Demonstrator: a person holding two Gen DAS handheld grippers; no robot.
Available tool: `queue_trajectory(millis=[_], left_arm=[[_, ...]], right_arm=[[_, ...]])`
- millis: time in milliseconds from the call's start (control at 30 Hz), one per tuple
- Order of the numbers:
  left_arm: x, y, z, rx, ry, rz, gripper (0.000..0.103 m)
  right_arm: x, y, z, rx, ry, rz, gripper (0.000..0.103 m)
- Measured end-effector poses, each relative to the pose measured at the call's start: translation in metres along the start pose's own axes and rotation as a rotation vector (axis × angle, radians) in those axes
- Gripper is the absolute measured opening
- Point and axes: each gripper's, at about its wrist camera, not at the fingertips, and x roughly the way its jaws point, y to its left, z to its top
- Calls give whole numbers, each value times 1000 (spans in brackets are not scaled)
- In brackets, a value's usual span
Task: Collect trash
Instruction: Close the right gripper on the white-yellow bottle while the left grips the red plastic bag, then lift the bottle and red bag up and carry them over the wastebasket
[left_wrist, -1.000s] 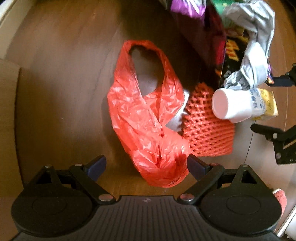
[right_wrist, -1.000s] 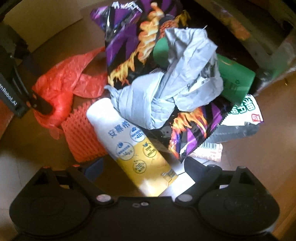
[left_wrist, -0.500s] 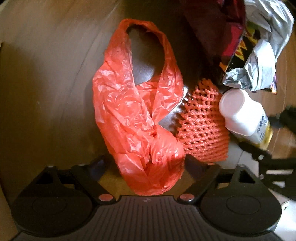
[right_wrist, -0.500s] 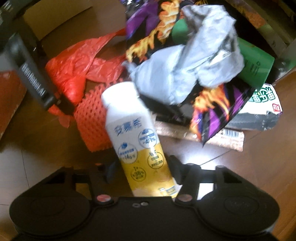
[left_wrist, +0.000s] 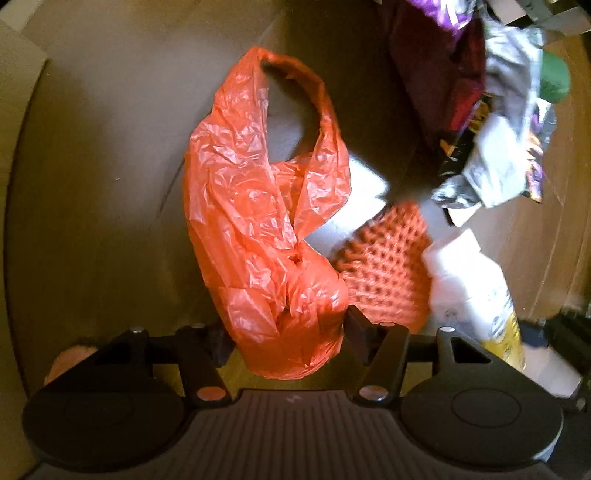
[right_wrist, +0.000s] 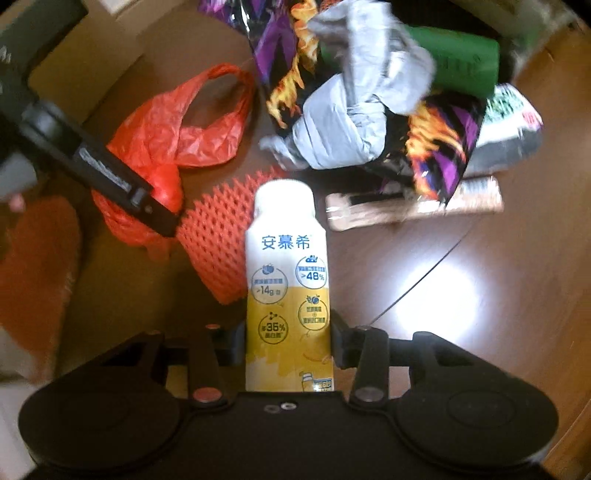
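- Left tool (left_wrist: 284, 341), bottom of the left wrist view: jaws closing, pads touching the bunched lower end of the red plastic bag (left_wrist: 266, 221)
- Orange foam net (left_wrist: 384, 273) lies just right of the bag
- Right tool (right_wrist: 288, 345), bottom centre of the right wrist view: jaws closing, pads on the white-and-yellow bottle (right_wrist: 286, 280)
- Crumpled wrappers (right_wrist: 369, 110) upper right

Your left hand-held gripper (left_wrist: 286, 341): matte black, twin round discs, ribbed grey plate between, silver screws, orange-pink dots at the finger pivots. Your right hand-held gripper (right_wrist: 288, 343): same black build, two small silver fasteners at centre.
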Motion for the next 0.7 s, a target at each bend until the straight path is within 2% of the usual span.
queue_trajectory(millis=[233, 400, 500, 700], left_arm=[[-46, -8, -16, -21, -20, -18, 59], [-94, -20, -23, -16, -35, -15, 58], [-143, -34, -26, -18, -62, -30, 58], [-248, -55, -24, 35, -134, -41, 58]], right_arm=[[-39, 18, -2, 190, -4, 54, 42], [-87, 26, 3, 290, -10, 79, 42], [-122, 33, 8, 313, -37, 72, 42], [-221, 42, 27, 350, -139, 56, 42]])
